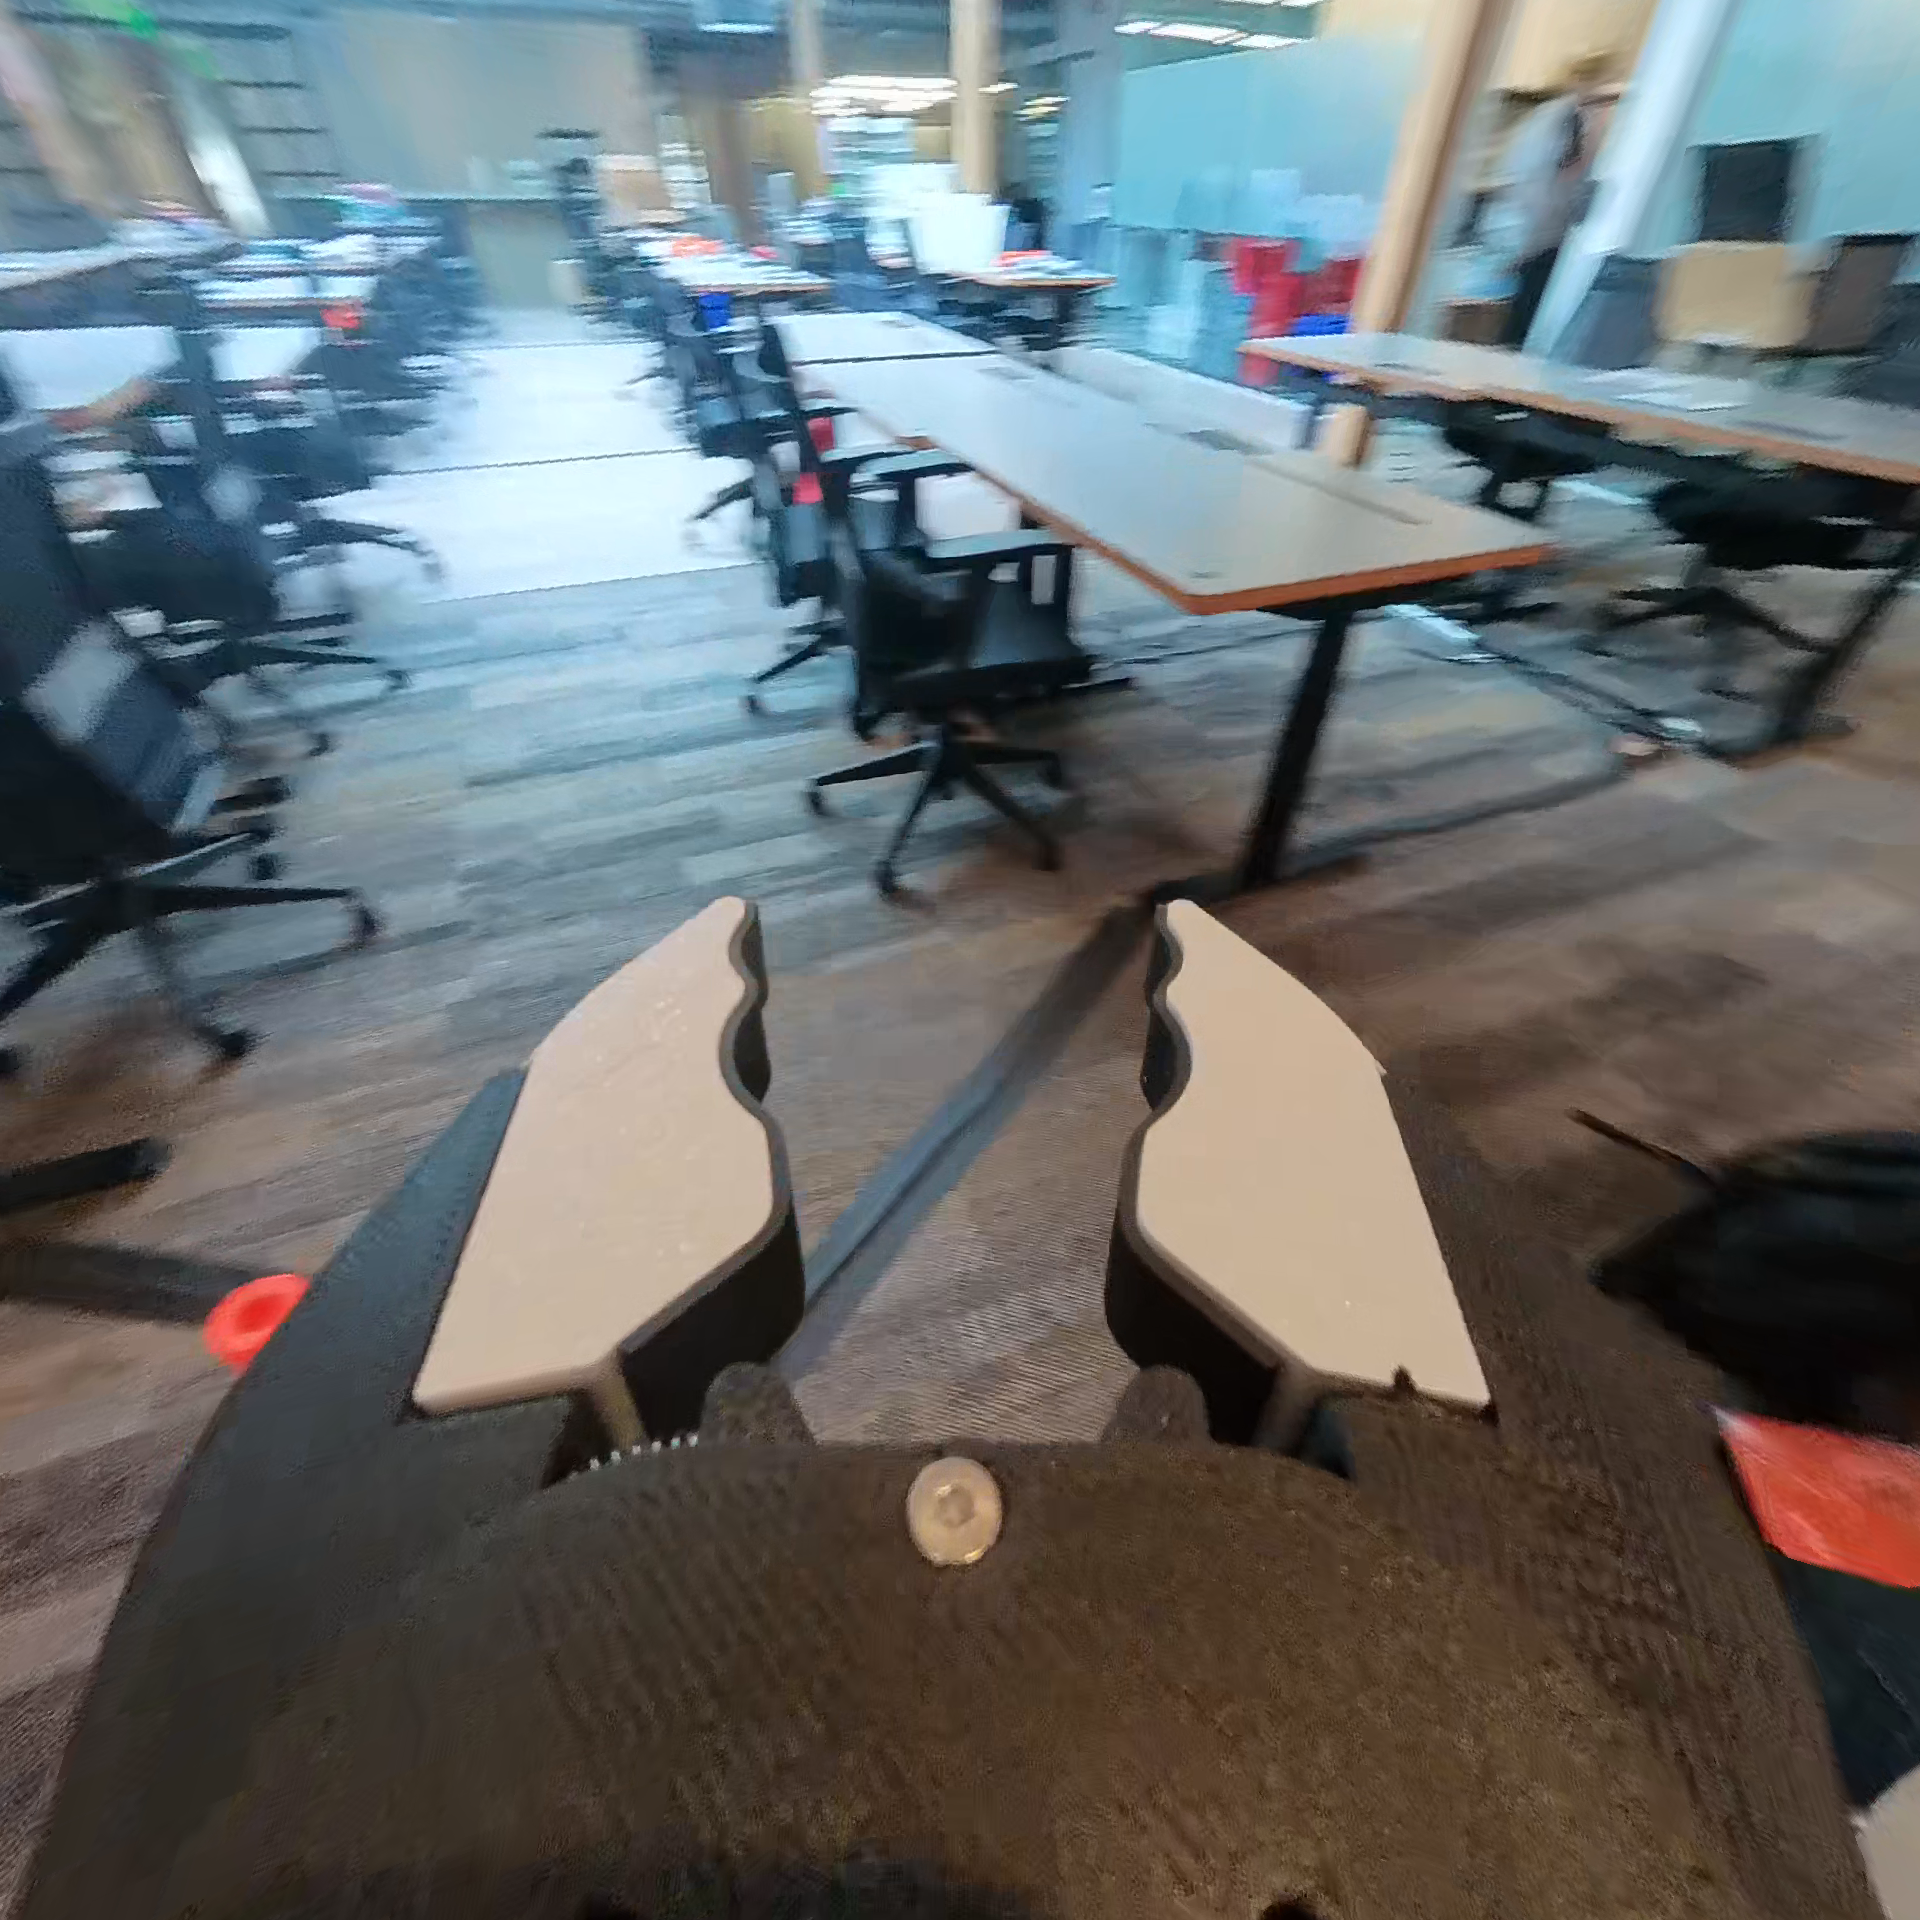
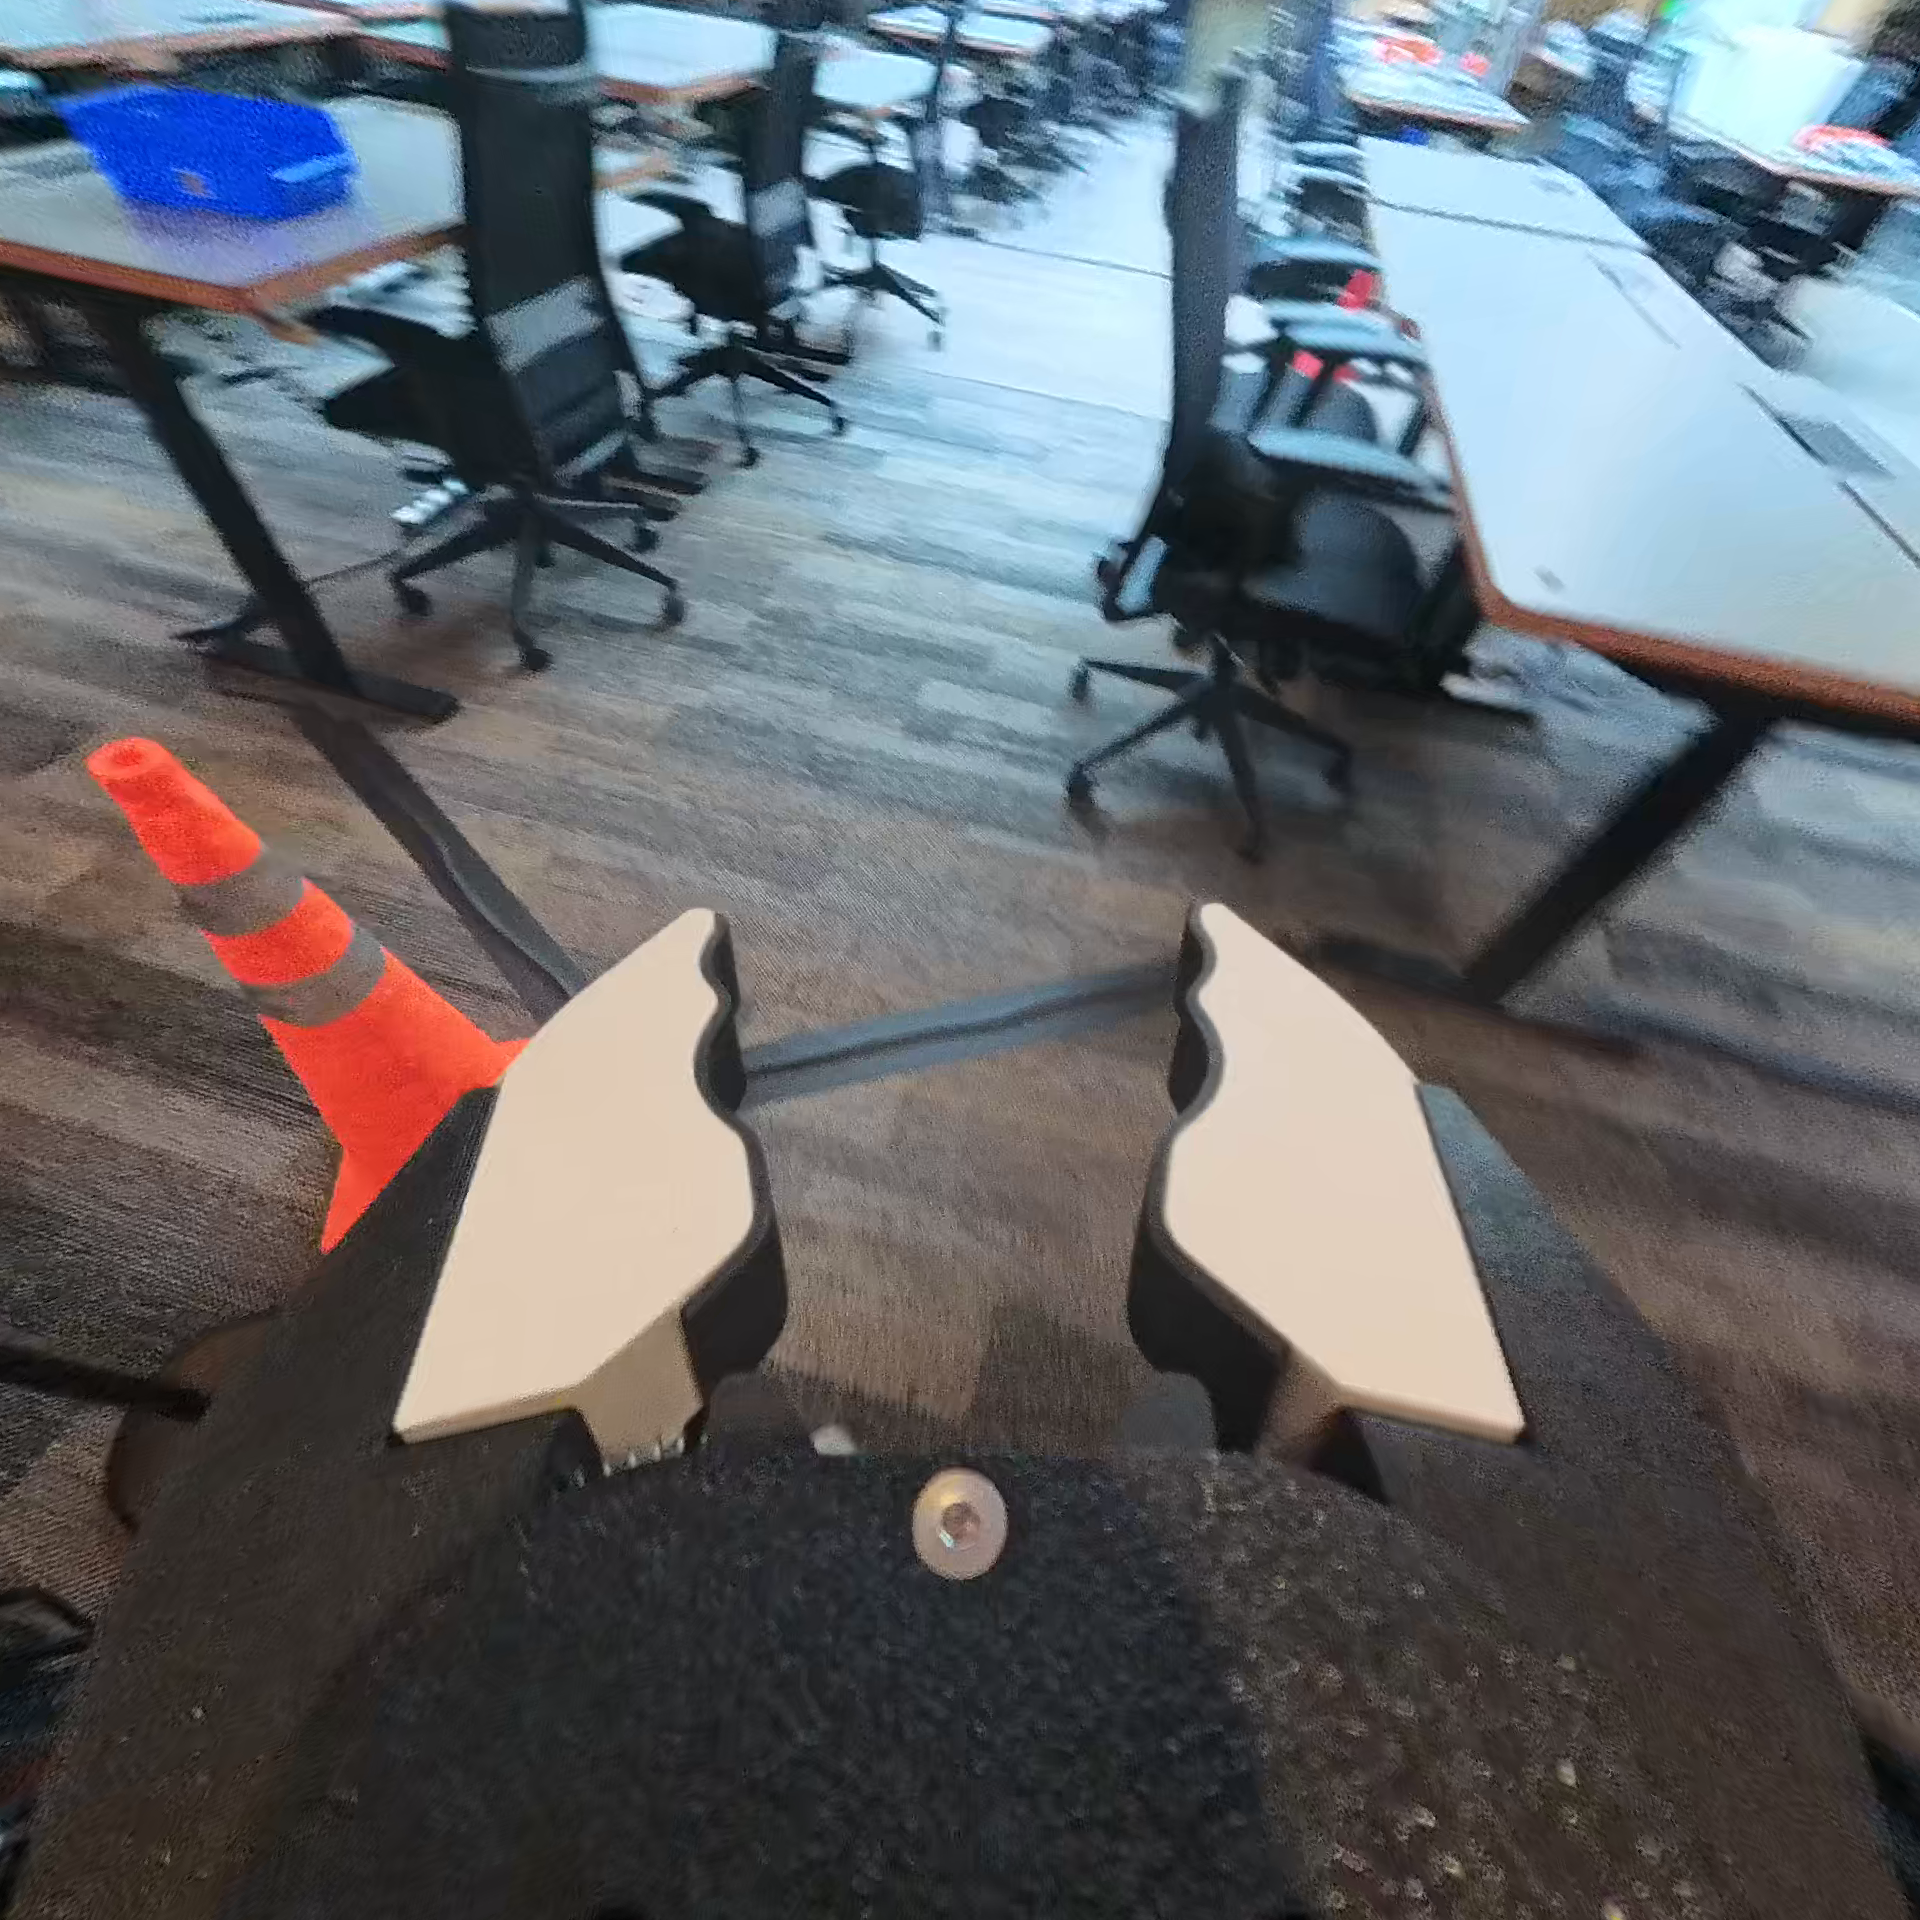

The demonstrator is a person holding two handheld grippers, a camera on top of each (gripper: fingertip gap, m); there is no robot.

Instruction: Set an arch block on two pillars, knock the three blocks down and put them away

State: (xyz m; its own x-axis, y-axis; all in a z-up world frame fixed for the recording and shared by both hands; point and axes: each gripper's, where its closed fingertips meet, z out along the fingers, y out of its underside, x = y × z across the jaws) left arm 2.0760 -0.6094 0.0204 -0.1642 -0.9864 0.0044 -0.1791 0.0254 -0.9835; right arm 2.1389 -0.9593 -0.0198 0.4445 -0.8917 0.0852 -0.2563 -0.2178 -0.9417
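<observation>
The left gripper [image 1: 956, 935] is hanging in the air, pointing forward and slightly down over the grey carpet [image 1: 623, 727], its jaws standing wide apart with nothing between them but a dark floor strip [image 1: 987, 1101] running beneath the gap. The right gripper [image 2: 956, 940] is sitting in much the same pose, tilted down toward the carpet, jaws spread wide and gripping nothing. Neither view is showing the arch block or the pillars, so where they lie cannot be told. In the right wrist view an orange traffic cone [image 2: 312, 977] is standing on the carpet just beside the left finger [image 2: 582, 1174], partly hidden behind it. A long desk [image 1: 1195, 488] is stretching away ahead of the left gripper, with a black office chair [image 1: 956, 644] tucked against its near corner. Off to the upper left of the right wrist view, a blue bin [image 2: 208, 151] is resting near the edge of another desk [image 2: 125, 239]. Both views are blurred.
</observation>
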